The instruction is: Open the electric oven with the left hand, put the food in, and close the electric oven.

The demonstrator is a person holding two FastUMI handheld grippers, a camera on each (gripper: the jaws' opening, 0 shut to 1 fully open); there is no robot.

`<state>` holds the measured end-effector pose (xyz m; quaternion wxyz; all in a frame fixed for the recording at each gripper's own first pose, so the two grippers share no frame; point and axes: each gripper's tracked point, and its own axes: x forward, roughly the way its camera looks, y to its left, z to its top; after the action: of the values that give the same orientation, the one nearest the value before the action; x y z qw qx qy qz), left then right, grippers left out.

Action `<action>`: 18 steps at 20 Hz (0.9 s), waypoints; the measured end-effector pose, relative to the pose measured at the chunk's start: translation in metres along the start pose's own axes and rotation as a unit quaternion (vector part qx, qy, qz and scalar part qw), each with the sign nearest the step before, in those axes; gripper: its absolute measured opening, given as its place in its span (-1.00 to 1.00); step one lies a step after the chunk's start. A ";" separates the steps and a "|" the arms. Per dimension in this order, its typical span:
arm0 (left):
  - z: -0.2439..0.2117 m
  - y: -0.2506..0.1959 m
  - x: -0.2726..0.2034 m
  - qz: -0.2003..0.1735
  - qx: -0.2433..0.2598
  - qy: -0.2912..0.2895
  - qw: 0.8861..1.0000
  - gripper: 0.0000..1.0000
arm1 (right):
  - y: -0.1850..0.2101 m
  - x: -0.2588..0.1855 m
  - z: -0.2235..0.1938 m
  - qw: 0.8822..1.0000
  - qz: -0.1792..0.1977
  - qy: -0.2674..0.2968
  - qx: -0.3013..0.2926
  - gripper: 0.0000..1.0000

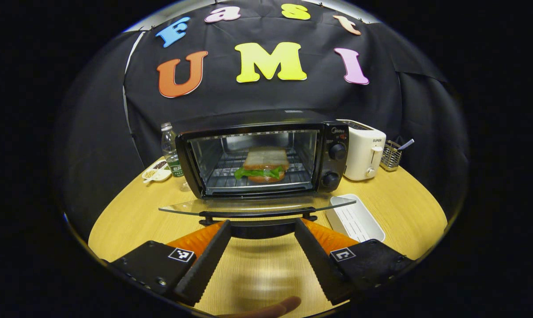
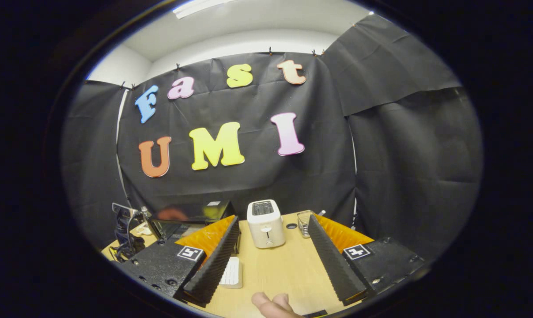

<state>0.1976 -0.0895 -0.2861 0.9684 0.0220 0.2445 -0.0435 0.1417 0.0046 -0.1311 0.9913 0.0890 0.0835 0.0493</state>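
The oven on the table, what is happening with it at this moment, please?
The electric oven stands on the wooden table with its glass door folded down flat. A sandwich sits on the rack inside. The left gripper is open, its fingers on either side of the door's handle, not pressing on it. The right gripper is open and holds nothing, facing the white toaster. The food is in; the door is not yet closed.
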 end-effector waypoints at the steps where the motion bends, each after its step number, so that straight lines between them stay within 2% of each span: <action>1: 0.008 0.001 0.001 0.002 -0.001 -0.009 1.000 0.92 | -0.002 -0.001 0.000 1.000 -0.002 0.000 -0.001 1.00; 2: 0.017 0.000 -0.001 0.003 0.000 -0.018 1.000 0.92 | -0.003 -0.002 0.000 1.000 -0.004 -0.001 -0.001 0.79; 4: 0.022 0.002 0.003 0.005 0.000 -0.020 1.000 0.92 | -0.007 -0.005 0.000 1.000 -0.009 -0.002 -0.003 0.79; 5: 0.027 0.002 0.006 0.006 -0.002 -0.024 1.000 0.92 | -0.009 -0.008 0.000 1.000 -0.011 -0.003 -0.004 1.00; 8: 0.043 0.004 0.012 0.008 0.005 -0.042 0.999 0.92 | -0.013 -0.014 0.002 1.000 -0.020 -0.005 -0.007 1.00; 9: 0.048 0.005 0.015 0.009 0.009 -0.047 0.999 0.92 | -0.013 -0.018 0.002 1.000 -0.020 -0.006 -0.007 0.79; 10: 0.055 0.006 0.019 0.011 0.011 -0.053 0.999 0.92 | -0.012 -0.020 0.002 1.000 -0.020 -0.006 -0.007 1.00; 12: 0.069 0.008 0.027 0.013 0.008 -0.063 0.998 0.92 | -0.011 -0.025 0.002 1.000 -0.020 -0.007 -0.009 1.00; 13: 0.076 0.006 0.032 0.008 0.005 -0.066 0.998 0.92 | -0.011 -0.030 0.003 1.000 -0.022 -0.009 -0.010 0.79; 14: 0.083 0.005 0.034 0.006 0.000 -0.069 0.998 0.92 | -0.011 -0.034 0.003 1.000 -0.024 -0.011 -0.013 1.00; 15: 0.090 0.006 0.033 0.007 -0.005 -0.073 0.997 0.92 | -0.012 -0.038 0.003 0.999 -0.026 -0.013 -0.016 0.79; 16: 0.095 0.006 0.029 0.005 -0.008 -0.077 0.997 0.92 | -0.013 -0.043 0.005 0.999 -0.029 -0.019 -0.019 1.00; 17: 0.099 0.005 0.021 0.003 -0.012 -0.082 0.997 0.92 | -0.013 -0.047 0.006 0.999 -0.033 -0.023 -0.022 1.00; 18: 0.104 0.005 0.010 0.000 -0.014 -0.091 0.996 0.92 | -0.013 -0.052 0.006 0.999 -0.035 -0.027 -0.025 0.79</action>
<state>0.2559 -0.0923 -0.1995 0.9868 0.0043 0.1563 -0.0418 0.0932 -0.0150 -0.1193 0.9962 0.0629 0.0587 0.0146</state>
